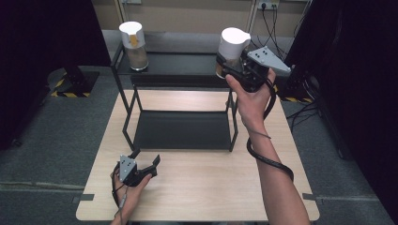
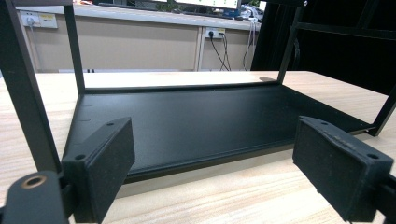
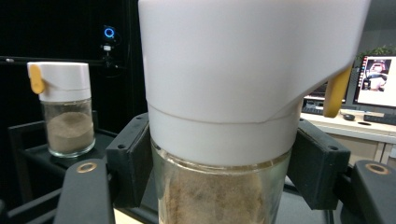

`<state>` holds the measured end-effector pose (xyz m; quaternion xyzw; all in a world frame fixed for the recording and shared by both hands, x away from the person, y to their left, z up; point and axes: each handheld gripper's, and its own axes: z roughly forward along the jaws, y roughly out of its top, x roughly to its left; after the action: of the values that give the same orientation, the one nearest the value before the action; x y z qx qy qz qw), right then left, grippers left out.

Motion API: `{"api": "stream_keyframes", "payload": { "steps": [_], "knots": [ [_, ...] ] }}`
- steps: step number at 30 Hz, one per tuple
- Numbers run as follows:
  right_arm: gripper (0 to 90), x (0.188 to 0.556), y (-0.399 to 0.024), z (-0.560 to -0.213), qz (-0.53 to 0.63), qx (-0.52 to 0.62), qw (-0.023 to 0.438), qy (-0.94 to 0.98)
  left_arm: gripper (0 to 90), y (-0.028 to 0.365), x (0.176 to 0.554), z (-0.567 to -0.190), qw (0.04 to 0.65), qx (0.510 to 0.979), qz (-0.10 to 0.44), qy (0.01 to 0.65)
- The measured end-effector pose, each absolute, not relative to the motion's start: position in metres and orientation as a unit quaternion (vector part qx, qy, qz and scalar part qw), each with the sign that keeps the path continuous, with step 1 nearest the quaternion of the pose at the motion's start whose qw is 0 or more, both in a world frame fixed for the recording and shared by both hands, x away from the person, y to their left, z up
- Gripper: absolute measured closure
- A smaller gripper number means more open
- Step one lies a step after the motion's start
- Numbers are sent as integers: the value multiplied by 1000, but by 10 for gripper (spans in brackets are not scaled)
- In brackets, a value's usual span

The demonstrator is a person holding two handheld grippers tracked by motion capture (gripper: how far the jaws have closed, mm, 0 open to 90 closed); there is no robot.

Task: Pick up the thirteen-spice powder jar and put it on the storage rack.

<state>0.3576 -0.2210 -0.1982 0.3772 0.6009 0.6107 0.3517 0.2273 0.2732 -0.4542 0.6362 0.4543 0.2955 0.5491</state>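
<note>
Wood table (image 1: 197,187) carries a black two-tier rack (image 1: 183,129). Right gripper (image 1: 230,65) is clamped on a glass jar (image 1: 232,47) with white lid, brown powder inside, held above the rack's upper shelf at its right end. Second jar (image 1: 133,44), same powder, stands on that shelf's left end. Left gripper (image 1: 145,161) rests on the table, jaws apart, nothing between them

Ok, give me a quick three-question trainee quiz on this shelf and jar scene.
1. True or false: the right gripper is shut on a jar.
2. Where does the second jar stand? A on the rack's top shelf, B on the table, C on the floor.
3. What lies between the open pads of the left gripper?

Key: 1 true; 2 A; 3 nothing, it rests on the table.
</note>
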Motion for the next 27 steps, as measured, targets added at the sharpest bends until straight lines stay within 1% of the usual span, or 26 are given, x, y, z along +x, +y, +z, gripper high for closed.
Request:
{"api": "stream_keyframes", "payload": {
  "steps": [15, 27],
  "knots": [
    [311, 397, -215, -181, 584, 410, 347, 608, 123, 273, 228, -454, 549, 637, 295, 454],
    [311, 417, -212, -181, 567, 434, 344, 611, 123, 273, 227, -454, 549, 638, 295, 452]
  ]
}}
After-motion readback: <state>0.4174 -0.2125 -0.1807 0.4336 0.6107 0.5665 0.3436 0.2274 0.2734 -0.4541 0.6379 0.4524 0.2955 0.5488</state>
